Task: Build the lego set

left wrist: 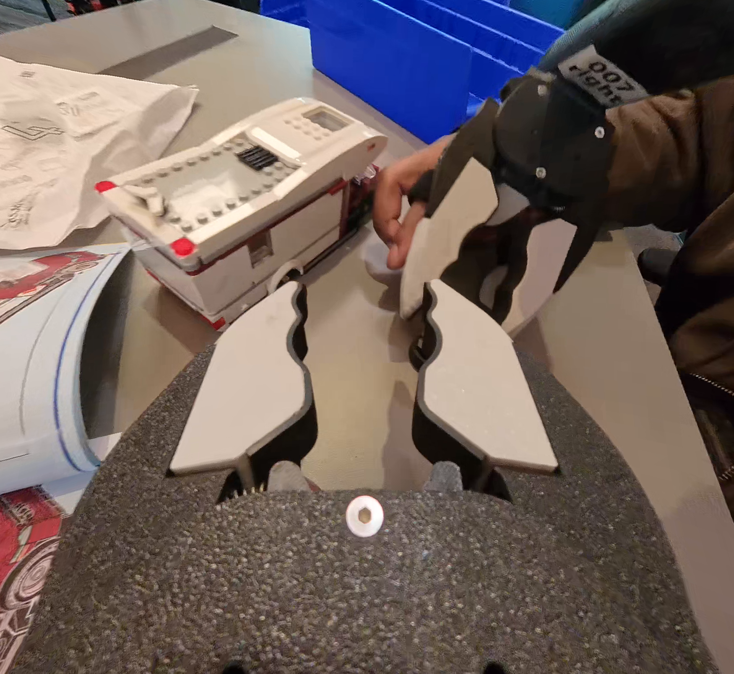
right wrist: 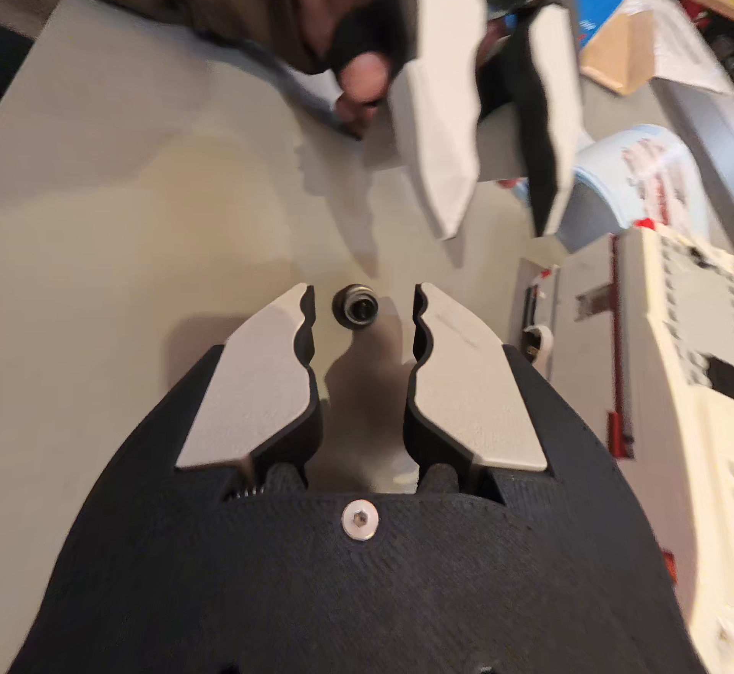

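The right gripper hangs open over the bench, a small black wheel lying between its fingertips, untouched. The left gripper is open and bare, near a white and red brick-built truck. Blue bins stand behind.

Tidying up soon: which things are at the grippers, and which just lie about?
At the grippers: small black wheel between open right gripper fingers; toy brick truck beside open left gripper.
Lying about: blue bins, paper bag, curled booklet.
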### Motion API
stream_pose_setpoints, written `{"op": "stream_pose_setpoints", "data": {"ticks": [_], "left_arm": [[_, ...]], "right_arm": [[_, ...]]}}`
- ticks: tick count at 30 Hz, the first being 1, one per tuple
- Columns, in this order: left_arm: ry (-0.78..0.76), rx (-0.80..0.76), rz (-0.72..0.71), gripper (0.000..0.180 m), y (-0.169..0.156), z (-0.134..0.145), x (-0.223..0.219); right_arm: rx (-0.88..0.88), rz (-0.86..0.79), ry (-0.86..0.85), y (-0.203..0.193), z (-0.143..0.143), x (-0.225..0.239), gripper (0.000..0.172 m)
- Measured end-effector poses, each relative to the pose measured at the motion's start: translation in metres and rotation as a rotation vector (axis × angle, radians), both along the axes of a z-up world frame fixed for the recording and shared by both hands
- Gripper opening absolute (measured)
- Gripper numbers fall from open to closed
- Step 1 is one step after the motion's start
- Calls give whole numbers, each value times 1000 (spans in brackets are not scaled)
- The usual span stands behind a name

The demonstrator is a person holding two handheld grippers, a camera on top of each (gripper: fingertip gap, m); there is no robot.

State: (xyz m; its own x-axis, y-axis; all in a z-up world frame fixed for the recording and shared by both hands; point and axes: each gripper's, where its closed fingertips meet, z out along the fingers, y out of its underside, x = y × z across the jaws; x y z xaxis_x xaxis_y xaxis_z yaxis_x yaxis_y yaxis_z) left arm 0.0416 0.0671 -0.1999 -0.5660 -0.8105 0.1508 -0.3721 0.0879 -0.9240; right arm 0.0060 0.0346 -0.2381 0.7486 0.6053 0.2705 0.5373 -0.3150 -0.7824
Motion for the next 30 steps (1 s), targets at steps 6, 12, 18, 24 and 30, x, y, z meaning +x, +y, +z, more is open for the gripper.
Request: {"op": "stream_pose_setpoints", "data": {"ticks": [6, 12, 18, 24, 30], "left_arm": [[11, 68, -87, 61, -2, 4, -1], [-114, 246, -200, 58, -7, 30, 12], [-313, 15, -138, 50, -10, 51, 20], [-272, 16, -153, 48, -7, 34, 13], [-197, 99, -213, 49, -18, 26, 3]], "right_arm": [[-136, 72, -39, 0, -18, -5, 38], [-132, 137, -62, 1, -16, -2, 35], [-51, 128, -19, -3, -7, -2, 33], [-55, 109, -21, 2, -8, 2, 18], [62, 117, -62, 3, 0, 4, 17]]}}
